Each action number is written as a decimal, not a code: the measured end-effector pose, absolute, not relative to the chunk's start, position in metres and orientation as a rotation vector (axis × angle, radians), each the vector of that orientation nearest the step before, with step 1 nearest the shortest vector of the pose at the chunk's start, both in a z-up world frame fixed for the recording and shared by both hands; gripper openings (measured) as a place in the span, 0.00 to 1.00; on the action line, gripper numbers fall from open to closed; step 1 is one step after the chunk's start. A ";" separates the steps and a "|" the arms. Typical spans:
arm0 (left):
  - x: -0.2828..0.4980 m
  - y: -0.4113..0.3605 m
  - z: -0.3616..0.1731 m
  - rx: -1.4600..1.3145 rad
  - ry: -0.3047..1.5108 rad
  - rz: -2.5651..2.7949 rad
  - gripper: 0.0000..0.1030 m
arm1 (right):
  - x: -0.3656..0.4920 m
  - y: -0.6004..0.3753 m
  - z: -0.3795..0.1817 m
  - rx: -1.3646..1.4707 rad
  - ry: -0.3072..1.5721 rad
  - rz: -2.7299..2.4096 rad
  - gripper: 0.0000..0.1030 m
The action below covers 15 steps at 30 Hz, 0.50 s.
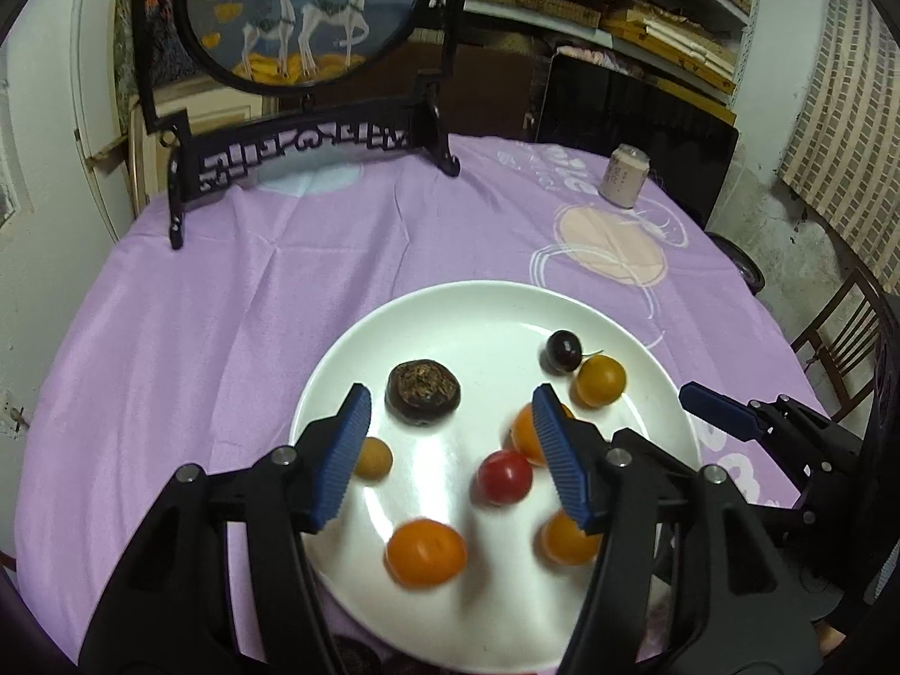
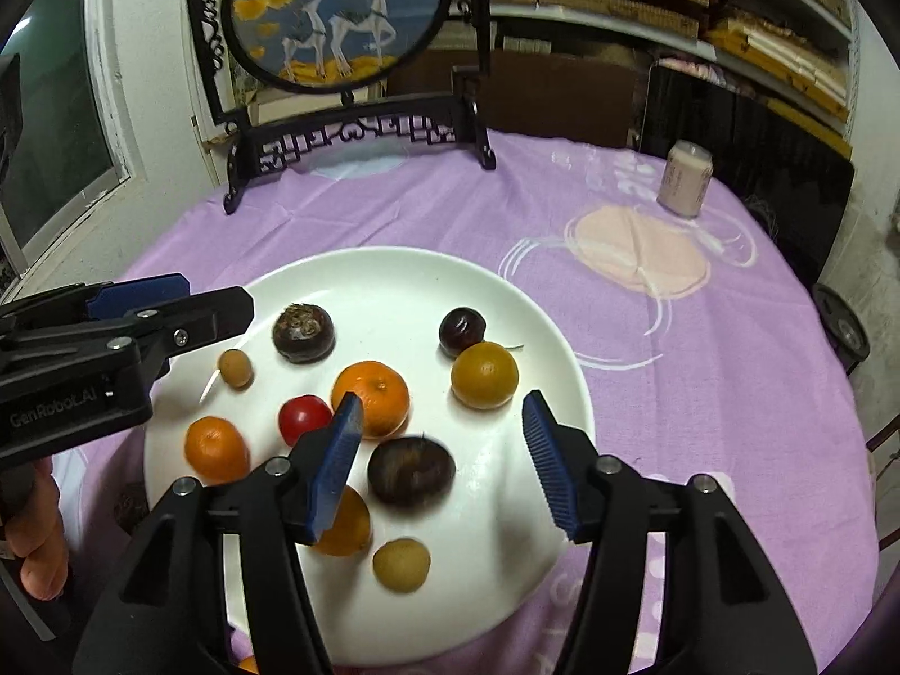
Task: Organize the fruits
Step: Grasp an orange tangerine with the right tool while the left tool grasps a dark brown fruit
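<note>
- Fruits on the white plate (image 2: 551, 337) near the table's front edge, loose.
- Left gripper (image 1: 450, 439): jaws apart, nothing clamped, above a red fruit (image 1: 504, 477).
- Right gripper (image 2: 441, 450): jaws apart, empty, over a dark fruit (image 2: 410, 471).

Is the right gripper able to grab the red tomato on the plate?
Probably not straight away. The right gripper is open, but the red tomato sits left of its left finger, crowded by an orange on the plate.
</note>
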State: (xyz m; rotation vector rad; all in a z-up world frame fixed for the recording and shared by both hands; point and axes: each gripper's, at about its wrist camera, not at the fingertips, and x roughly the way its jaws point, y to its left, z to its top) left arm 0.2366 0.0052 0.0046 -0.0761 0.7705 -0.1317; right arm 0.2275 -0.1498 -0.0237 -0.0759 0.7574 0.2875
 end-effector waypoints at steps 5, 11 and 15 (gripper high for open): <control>0.167 0.011 0.013 -0.044 0.700 -0.093 0.72 | 0.171 -0.163 -0.007 -0.064 0.730 0.333 0.58; 0.096 0.019 -0.003 -0.009 0.695 -0.128 0.84 | 0.096 -0.169 -0.011 -0.093 0.739 0.395 0.81; 0.080 0.023 -0.018 -0.015 0.746 -0.134 0.84 | 0.084 -0.156 -0.032 -0.084 0.815 0.460 0.81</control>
